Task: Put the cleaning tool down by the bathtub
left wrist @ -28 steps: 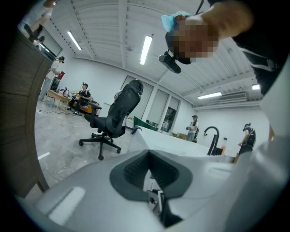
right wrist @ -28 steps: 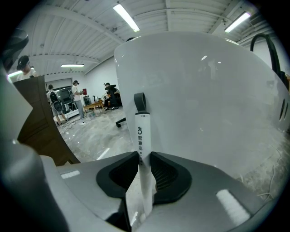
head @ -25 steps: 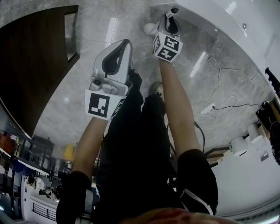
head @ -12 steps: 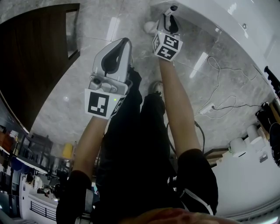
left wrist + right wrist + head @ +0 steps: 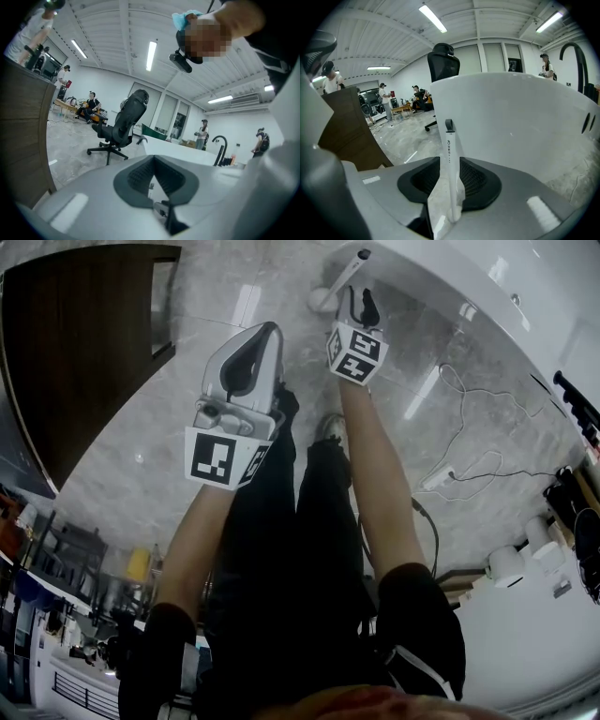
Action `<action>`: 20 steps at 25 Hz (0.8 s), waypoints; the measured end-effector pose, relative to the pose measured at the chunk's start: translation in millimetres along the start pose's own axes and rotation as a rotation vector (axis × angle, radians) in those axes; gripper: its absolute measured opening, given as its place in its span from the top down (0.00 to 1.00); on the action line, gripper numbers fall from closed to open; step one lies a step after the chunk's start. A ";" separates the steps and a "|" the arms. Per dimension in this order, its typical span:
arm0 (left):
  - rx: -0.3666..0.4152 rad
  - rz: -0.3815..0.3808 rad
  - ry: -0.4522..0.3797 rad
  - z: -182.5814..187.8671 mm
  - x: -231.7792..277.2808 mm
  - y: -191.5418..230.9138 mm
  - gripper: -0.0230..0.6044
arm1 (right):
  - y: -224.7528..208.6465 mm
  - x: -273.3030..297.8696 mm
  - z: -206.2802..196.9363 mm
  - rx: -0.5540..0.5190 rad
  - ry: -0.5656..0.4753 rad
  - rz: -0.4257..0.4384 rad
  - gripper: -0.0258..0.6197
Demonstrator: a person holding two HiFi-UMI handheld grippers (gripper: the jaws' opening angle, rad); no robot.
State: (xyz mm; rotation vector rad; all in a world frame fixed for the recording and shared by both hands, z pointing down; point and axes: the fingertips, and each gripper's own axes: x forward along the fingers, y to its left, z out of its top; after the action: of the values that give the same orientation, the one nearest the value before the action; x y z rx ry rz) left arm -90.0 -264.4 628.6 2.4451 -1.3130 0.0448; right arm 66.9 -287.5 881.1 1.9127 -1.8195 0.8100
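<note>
Looking steeply down past two bare forearms [image 5: 202, 540] onto a grey marble floor [image 5: 178, 437]. Starting at far left with a dark wooden panel [image 5: 75, 352] standing on that floor.

Next, the left gripper [image 5: 267, 331], grey and white with a black-and-white marker cube at its back, held out nearly level above black trousers [image 5: 300, 549]. Fingertips pinched together, with nothing between them. Past those tips, in the left gripper view, a black office chair [image 5: 124, 124] on open floor and several people far off, too small to make out.

Moving right to the right gripper [image 5: 361, 296], tilted down toward the foot of the bathtub [image 5: 450, 282], with jaws just opened and now standing wide. In the right gripper view, standing in the gap between them but pressed by neither pad, the thin white handle of the cleaning tool [image 5: 449, 145]. Free of the grip, with its pale head on the floor just beside the bathtub and its handle leaning up against the smooth white side, a small dark hanging loop at the top end. Above the rim at the right of that view, a curved black tap [image 5: 576, 56].

Further right in the head view, a thin white cable [image 5: 464, 427] trailing in loops across the floor to a white power strip [image 5: 439, 476].
</note>
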 end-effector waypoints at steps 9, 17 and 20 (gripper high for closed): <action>0.018 0.036 -0.037 64.5 -46.6 -44.6 0.95 | 22.7 -101.2 34.0 0.011 0.001 0.054 0.78; 0.028 0.074 -0.098 136.3 -91.2 -94.3 0.95 | 29.3 -206.1 75.4 -0.022 0.010 0.098 0.80; 0.039 0.059 -0.100 160.3 -106.2 -111.2 0.95 | 33.9 -243.6 95.6 -0.021 0.002 0.110 0.81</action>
State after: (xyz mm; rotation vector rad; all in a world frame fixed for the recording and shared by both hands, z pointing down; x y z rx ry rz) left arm -82.7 -176.6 424.7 2.4696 -1.4398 -0.0380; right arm 48.2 -163.0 649.2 1.8108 -1.9387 0.8245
